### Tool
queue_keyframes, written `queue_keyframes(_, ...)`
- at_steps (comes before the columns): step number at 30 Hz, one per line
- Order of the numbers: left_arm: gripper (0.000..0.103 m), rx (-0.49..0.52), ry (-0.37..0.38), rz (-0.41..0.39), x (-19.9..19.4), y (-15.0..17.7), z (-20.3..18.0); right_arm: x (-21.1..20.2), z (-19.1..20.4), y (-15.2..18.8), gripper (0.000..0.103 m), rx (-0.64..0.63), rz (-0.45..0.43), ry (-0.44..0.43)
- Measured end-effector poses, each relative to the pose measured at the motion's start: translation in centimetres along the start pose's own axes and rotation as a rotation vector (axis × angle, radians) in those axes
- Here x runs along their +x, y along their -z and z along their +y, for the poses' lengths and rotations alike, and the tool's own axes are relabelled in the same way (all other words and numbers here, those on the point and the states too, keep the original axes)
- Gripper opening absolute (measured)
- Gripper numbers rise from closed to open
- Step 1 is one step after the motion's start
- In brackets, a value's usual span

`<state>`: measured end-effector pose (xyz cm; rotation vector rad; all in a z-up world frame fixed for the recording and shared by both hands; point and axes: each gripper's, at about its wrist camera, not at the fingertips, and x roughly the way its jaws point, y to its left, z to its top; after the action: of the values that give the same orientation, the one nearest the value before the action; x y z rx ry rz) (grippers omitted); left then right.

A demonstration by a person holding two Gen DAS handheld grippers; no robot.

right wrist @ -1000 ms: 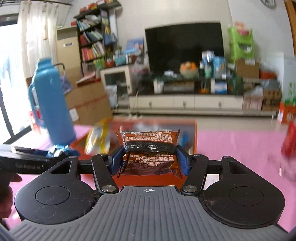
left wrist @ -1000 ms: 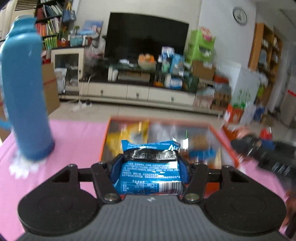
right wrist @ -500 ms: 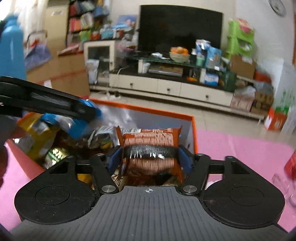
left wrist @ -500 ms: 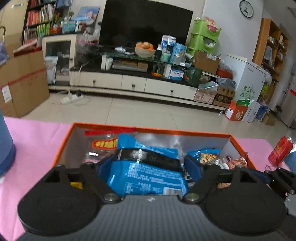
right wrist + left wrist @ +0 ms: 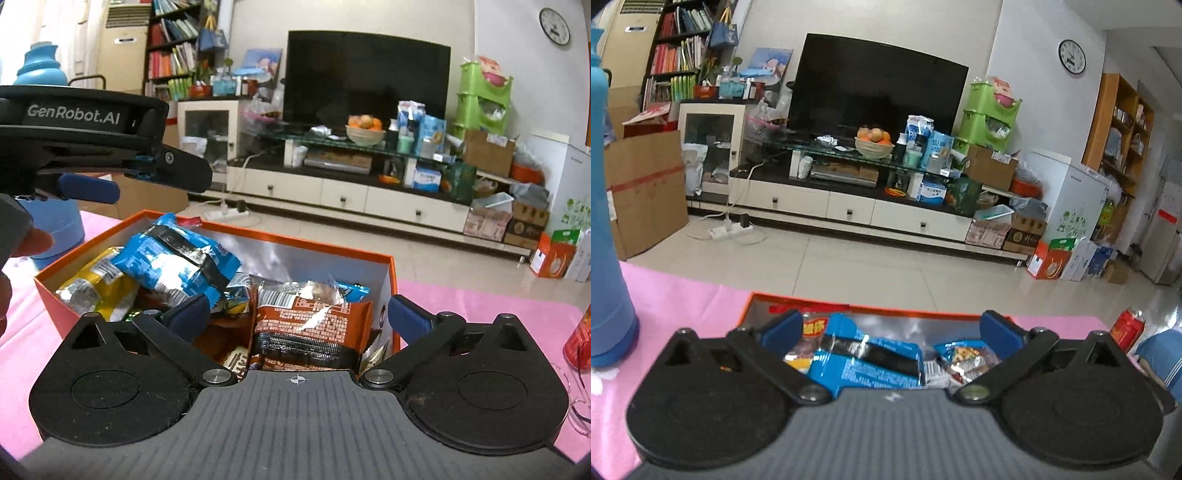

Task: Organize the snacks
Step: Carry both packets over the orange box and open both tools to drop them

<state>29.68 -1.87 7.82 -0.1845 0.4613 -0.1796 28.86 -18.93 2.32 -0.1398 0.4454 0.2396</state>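
Observation:
An orange box (image 5: 391,280) on the pink table holds several snack packets; it also shows in the left wrist view (image 5: 759,306). My left gripper (image 5: 891,328) is open above the box, and a blue snack packet (image 5: 864,363) lies loose below it, on top of the pile (image 5: 177,254). My right gripper (image 5: 301,314) is open over the box's near right part, and a brown snack packet (image 5: 308,328) lies in the box between its spread fingers. The left gripper also appears from the side in the right wrist view (image 5: 110,155), above the box's left end.
A tall blue flask (image 5: 605,236) stands on the pink table left of the box. A red can (image 5: 1126,328) stands at the table's right, also seen in the right wrist view (image 5: 580,343). Beyond the table are tiled floor and a TV cabinet.
Both grippers have opened. The blue packet has dropped from the left gripper and the brown packet from the right gripper, both into the orange box.

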Motion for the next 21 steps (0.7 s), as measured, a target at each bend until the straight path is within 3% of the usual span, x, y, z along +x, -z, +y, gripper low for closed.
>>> queue_keyframes(6,0.101,0.021,-0.044,0.026,-3.5,1.8,0.2,-1.7,-0.1,0.4,0.089,0.003,-0.001,-0.008)
queue_keyframes(11,0.102,0.044,-0.086,0.072,-9.6,6.1,1.5,-5.4,0.0,2.4,0.09,-0.013,0.027,-0.01)
queue_keyframes(15,0.102,0.053,-0.114,0.134,-13.7,10.3,2.6,-10.1,0.2,5.5,0.09,0.043,0.052,-0.027)
queue_keyframes(21,0.102,0.009,-0.075,0.152,-17.0,13.2,3.4,-16.1,1.4,11.0,0.09,0.154,0.131,-0.065)
